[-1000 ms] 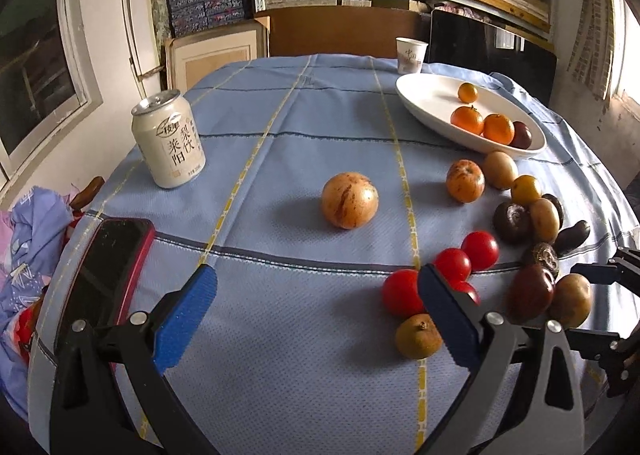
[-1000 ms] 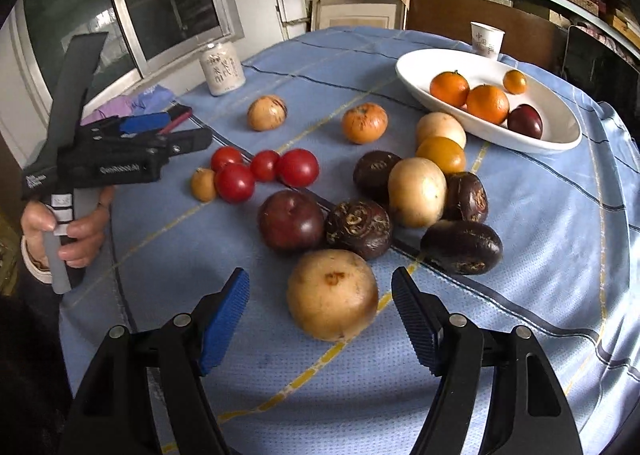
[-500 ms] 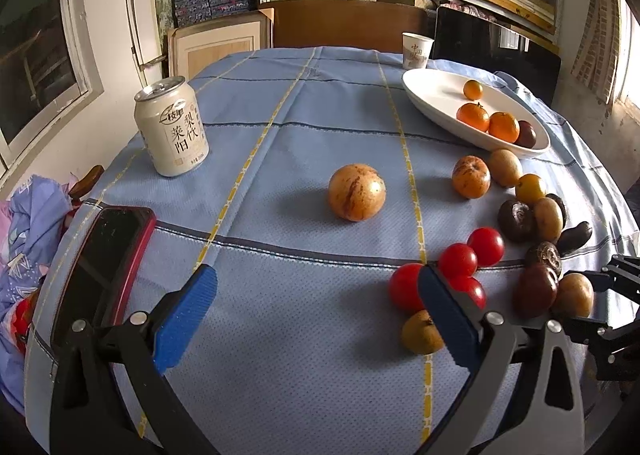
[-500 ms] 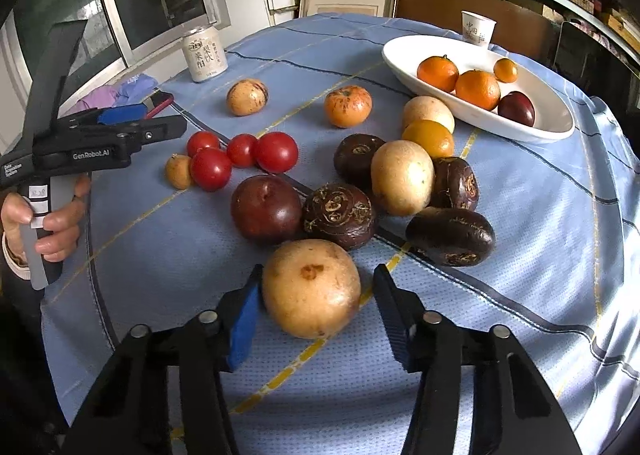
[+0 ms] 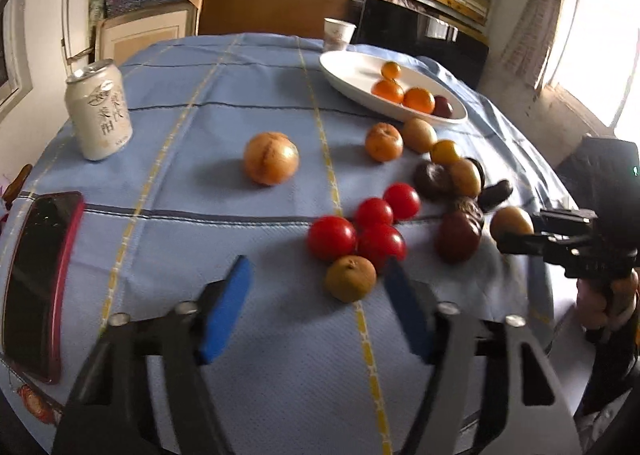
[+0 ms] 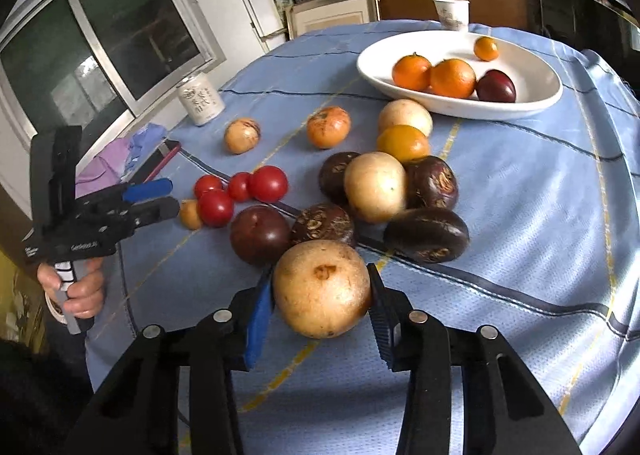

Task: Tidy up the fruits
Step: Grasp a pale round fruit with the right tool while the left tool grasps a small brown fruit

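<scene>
From the left wrist, my left gripper (image 5: pixel 316 301) hangs over the blue tablecloth (image 5: pixel 240 95) with its jaws just narrowing and nothing between them; the fingers stand apart. A small brown fruit (image 5: pixel 350 278) lies just ahead of the right finger, touching the cluster of red tomatoes (image 5: pixel 362 229) beyond it, which I judge is why I have angled in from this side. Open cloth stretches ahead of the left finger up to the lone pale round fruit (image 5: pixel 271 163); the phone (image 5: pixel 38 279) and the drink can (image 5: pixel 99 109) sit well off to the left.

From the right wrist, my right gripper (image 6: pixel 322 295) is clamped on the large tan fruit (image 6: pixel 322 289), jaws just closed in, both pads pressing its sides. It is taken at its widest girth, I judge, so it will not roll out. Just past the fingertips crowd a dark red plum (image 6: pixel 259 234) and wrinkled purple fruits (image 6: pixel 426 235), so straight up looks the clearest way out. The white bowl (image 6: pixel 532 73), already holding oranges, waits far ahead and right, with bare cloth to the right of the pile.
</scene>
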`<action>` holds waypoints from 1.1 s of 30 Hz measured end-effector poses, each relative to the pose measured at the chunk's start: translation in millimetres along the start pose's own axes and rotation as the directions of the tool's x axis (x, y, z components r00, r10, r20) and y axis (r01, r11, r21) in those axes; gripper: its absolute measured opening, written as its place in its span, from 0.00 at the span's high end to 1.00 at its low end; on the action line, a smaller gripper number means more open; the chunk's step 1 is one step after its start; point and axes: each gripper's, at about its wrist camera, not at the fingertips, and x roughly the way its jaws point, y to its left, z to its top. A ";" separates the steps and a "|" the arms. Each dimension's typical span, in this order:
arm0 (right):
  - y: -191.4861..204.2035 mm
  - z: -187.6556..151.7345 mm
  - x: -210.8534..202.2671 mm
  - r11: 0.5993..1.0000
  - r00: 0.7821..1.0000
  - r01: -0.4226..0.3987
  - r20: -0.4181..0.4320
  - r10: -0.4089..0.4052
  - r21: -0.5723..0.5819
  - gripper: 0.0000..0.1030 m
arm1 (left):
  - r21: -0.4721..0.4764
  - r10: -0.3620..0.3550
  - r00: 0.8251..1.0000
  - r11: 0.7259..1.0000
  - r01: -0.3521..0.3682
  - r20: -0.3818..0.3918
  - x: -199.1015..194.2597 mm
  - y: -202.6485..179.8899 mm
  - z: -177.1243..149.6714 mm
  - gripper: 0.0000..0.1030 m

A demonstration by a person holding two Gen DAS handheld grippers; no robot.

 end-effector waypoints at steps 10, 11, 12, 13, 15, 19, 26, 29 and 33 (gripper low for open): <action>2.8 -3.0 1.9 1.000 1.000 0.021 -0.010 -0.021 -0.020 0.57 | 0.116 -0.024 0.998 0.993 0.029 -0.050 9.1 -25.9 -4.1 0.45; 3.3 -3.1 1.9 1.000 1.000 0.021 -0.011 -0.021 -0.023 0.57 | 0.117 -0.024 0.998 0.993 0.030 -0.055 10.2 -25.7 -4.0 0.45; 3.7 -3.1 2.1 1.000 1.000 0.020 -0.012 -0.020 -0.025 0.57 | 0.117 -0.025 0.998 0.993 0.032 -0.057 10.6 -25.8 -3.9 0.46; 5.0 -3.1 2.3 0.999 1.000 0.020 -0.012 -0.020 -0.029 0.57 | 0.116 -0.027 0.998 0.993 0.033 -0.058 10.8 -25.6 -3.8 0.46; 5.4 -3.8 2.1 0.999 1.000 0.021 -0.012 -0.021 -0.032 0.57 | 0.112 -0.026 0.998 0.993 0.033 -0.059 11.4 -25.1 -3.2 0.46; 4.9 -3.7 3.4 0.999 0.999 0.031 -0.018 -0.031 -0.033 0.57 | 0.107 -0.027 0.998 0.994 0.033 -0.061 11.9 -24.2 -3.2 0.49; 4.3 -4.1 4.5 0.999 0.999 0.032 -0.023 -0.033 -0.031 0.56 | 0.090 -0.030 0.996 0.995 0.037 -0.083 16.0 -21.4 -3.3 0.63; 4.3 -4.4 4.4 0.999 0.999 0.034 -0.023 -0.035 -0.032 0.56 | 0.082 -0.028 0.996 0.996 0.035 -0.087 16.9 -20.2 -3.3 0.64; 4.3 -4.7 4.9 0.999 0.999 0.038 -0.024 -0.039 -0.039 0.56 | 0.079 -0.023 0.995 0.996 0.030 -0.097 19.8 -20.1 -3.2 0.68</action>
